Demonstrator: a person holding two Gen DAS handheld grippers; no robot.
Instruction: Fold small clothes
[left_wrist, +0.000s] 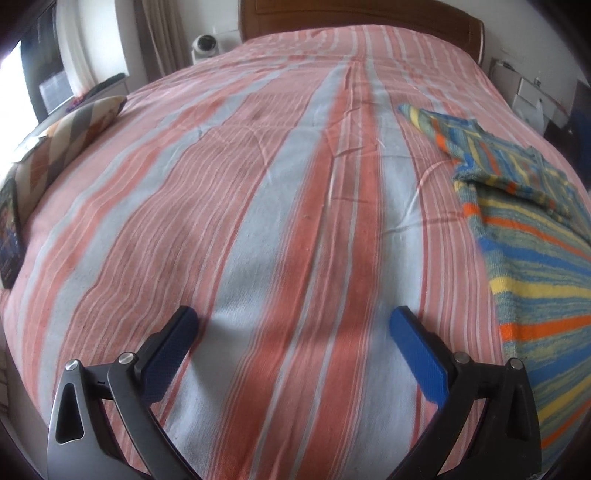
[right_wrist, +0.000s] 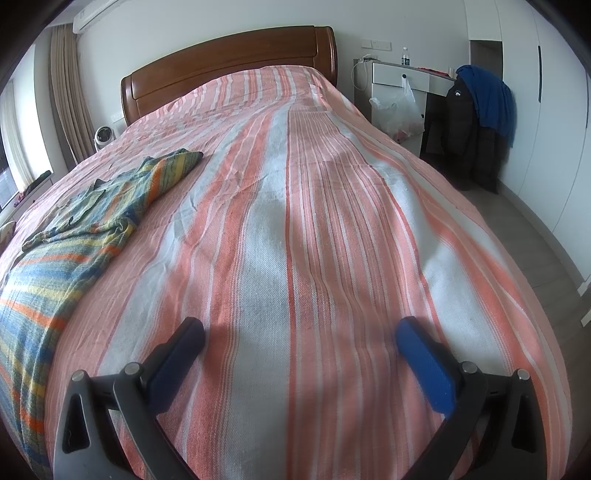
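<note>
A small striped knit garment (left_wrist: 524, 229) in blue, yellow, green and orange lies spread on the bed, at the right of the left wrist view, one sleeve reaching toward the headboard. It also shows at the left of the right wrist view (right_wrist: 74, 236). My left gripper (left_wrist: 293, 325) is open and empty, low over bare bedspread, left of the garment. My right gripper (right_wrist: 299, 332) is open and empty, low over bare bedspread, right of the garment. Neither touches the garment.
The bed has a pink and pale blue striped cover (left_wrist: 258, 184) and a wooden headboard (right_wrist: 229, 70). A patterned cushion (left_wrist: 70, 125) lies at the bed's left edge. A white desk (right_wrist: 402, 81), a plastic bag and dark jackets (right_wrist: 476, 125) stand to the right.
</note>
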